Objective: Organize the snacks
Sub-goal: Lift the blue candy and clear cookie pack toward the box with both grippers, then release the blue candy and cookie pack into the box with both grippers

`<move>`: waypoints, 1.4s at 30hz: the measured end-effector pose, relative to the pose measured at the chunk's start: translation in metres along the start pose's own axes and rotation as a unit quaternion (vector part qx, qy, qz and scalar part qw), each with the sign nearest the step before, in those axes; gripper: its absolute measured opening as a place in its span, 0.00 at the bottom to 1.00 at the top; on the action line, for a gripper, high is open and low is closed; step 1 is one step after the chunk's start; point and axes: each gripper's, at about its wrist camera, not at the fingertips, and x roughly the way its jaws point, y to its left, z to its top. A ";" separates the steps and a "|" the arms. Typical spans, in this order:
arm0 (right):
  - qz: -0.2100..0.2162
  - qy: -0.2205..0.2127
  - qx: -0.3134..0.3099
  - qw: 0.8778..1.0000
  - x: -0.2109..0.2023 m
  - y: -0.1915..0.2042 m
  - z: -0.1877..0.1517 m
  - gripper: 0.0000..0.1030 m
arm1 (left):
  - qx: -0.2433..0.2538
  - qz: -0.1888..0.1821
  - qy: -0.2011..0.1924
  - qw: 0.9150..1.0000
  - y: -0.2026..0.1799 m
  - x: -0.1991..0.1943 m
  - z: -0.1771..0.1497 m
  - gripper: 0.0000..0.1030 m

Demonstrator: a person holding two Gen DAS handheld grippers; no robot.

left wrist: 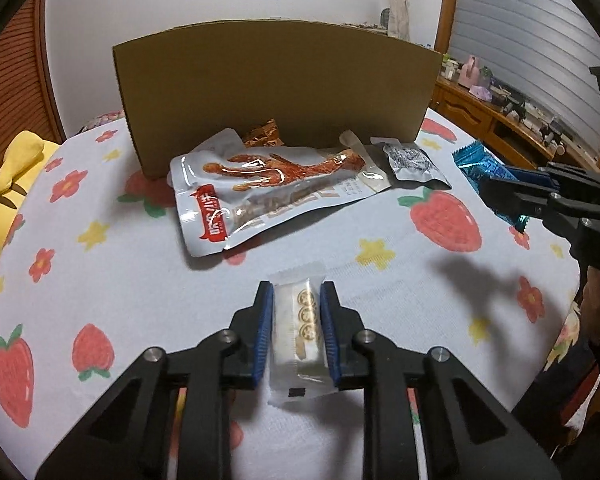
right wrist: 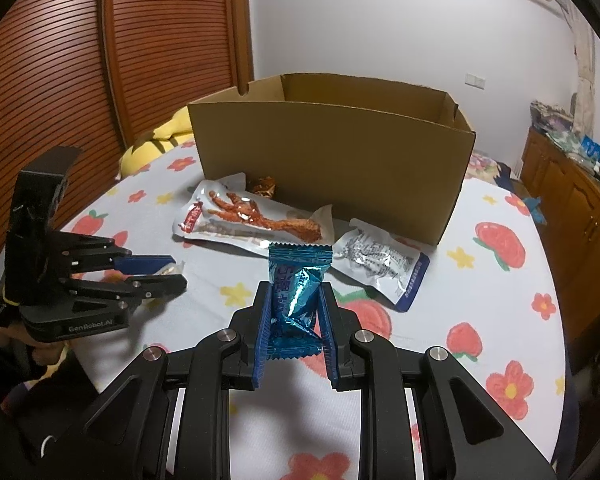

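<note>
Carrying step: left tool (left wrist: 293, 320) clenched on white wrapped biscuit bar (left wrist: 298, 332), right tool (right wrist: 293, 320) clenched on crinkled blue foil packet (right wrist: 296, 292); next, lift both over wall of open brown cardboard box (right wrist: 332, 152), release inside.

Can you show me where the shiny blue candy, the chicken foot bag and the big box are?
shiny blue candy (right wrist: 296, 300), right wrist view, crinkled middle.
chicken foot bag (left wrist: 272, 192), left wrist view, its middle.
big box (right wrist: 340, 160), right wrist view, front wall.

From your left wrist view, the cardboard box (left wrist: 276, 88) shows only its front wall; its inside is hidden. The brown packet (left wrist: 262, 134) is half covered by the chicken-foot pouch (left wrist: 276, 188). The shelf clutter (left wrist: 520, 104) is too small to identify. The pouch's print is too blurred to read.
</note>
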 end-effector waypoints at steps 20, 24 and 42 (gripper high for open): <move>-0.005 -0.045 -0.010 0.999 -0.002 -0.020 0.056 0.20 | 0.028 -0.012 -0.091 0.995 0.005 -0.034 0.094 0.21; -0.007 -0.060 -0.017 0.998 0.001 -0.028 0.079 0.20 | 0.035 -0.006 -0.107 0.994 0.009 -0.038 0.122 0.21; -0.006 -0.060 0.023 0.998 0.052 -0.088 0.130 0.20 | 0.050 0.017 -0.108 0.993 0.033 -0.001 0.184 0.21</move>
